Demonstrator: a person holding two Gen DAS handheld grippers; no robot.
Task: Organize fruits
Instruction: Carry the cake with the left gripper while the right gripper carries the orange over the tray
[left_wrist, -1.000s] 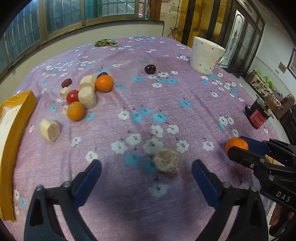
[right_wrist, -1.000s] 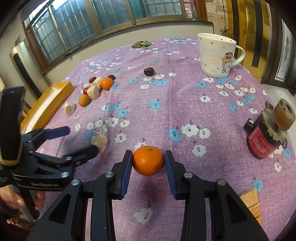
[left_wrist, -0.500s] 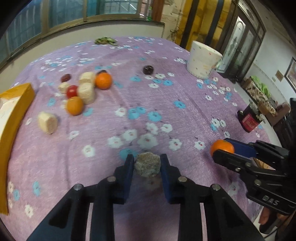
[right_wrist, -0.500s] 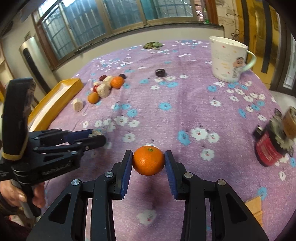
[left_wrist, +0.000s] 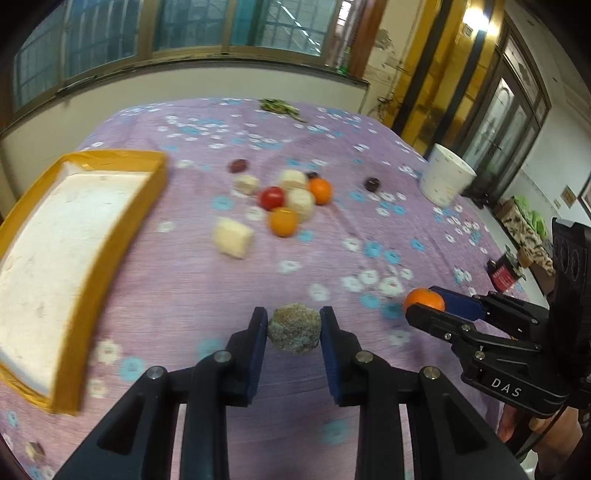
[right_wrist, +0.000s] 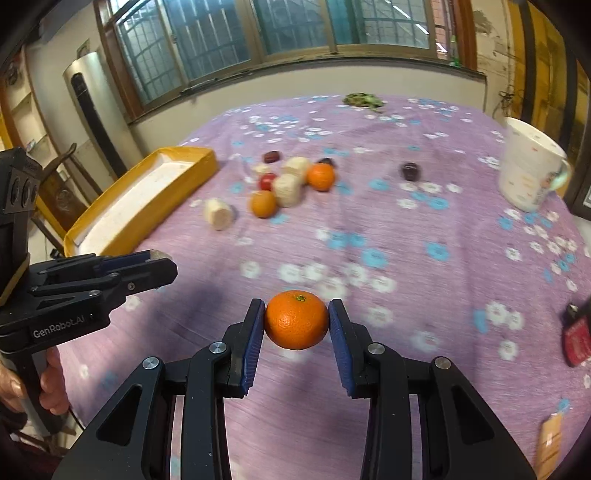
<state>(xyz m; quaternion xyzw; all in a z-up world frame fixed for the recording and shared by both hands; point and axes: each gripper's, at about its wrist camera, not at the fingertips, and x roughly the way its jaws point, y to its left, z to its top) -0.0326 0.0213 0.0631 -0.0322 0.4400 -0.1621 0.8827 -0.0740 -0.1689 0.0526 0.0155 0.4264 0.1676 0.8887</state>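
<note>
My left gripper (left_wrist: 294, 325) is shut on a rough grey-brown fruit chunk (left_wrist: 294, 328), held above the purple flowered cloth. My right gripper (right_wrist: 296, 325) is shut on an orange tangerine (right_wrist: 296, 319); it also shows at the right of the left wrist view (left_wrist: 424, 300). A yellow tray (left_wrist: 122, 229) with a white inside lies at the left, also seen in the right wrist view (right_wrist: 155, 218). A cluster of oranges, a red fruit, dark fruits and pale chunks (left_wrist: 291, 201) sits mid-table (right_wrist: 288, 184).
A white mug (right_wrist: 528, 170) stands at the far right (left_wrist: 445, 181). A lone dark fruit (right_wrist: 410, 171) lies near it. A red and black can (right_wrist: 576, 338) sits at the right edge. Green leaves (right_wrist: 362, 99) lie at the far edge.
My left gripper closed on the grey-brown chunk, lifted it and swung left, bringing the yellow tray into view. My right gripper kept hold of the tangerine and also turned left.
</note>
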